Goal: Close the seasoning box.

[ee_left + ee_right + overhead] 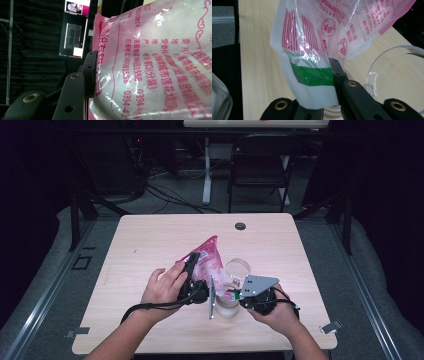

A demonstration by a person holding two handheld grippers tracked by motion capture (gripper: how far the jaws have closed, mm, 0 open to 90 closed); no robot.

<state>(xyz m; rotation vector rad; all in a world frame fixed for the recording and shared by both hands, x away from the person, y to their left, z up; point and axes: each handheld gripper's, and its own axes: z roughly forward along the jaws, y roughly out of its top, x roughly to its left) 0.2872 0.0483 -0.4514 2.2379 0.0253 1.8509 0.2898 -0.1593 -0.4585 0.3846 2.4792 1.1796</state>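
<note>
Our left gripper (192, 262) clamps the pink bag (209, 256) at its 9 o'clock edge. Our right gripper (231, 292) pinches the bag's green-printed corner above the clear glass (237, 268) on the tabletop (150, 235).

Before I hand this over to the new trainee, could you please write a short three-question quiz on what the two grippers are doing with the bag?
1. True or false: the pink printed bag lies flat on the table, untouched.
2. Which gripper pinches the bag's white and green corner: A) left gripper, B) right gripper?
3. What clear thing stands on the table just beyond the right gripper?

Key
1. False: both grippers hold the bag up off the table.
2. B: in the right gripper view its jaws are shut on that corner; the left gripper grips the bag's pink printed side.
3. A clear glass container, rim up, next to the bag.
</note>
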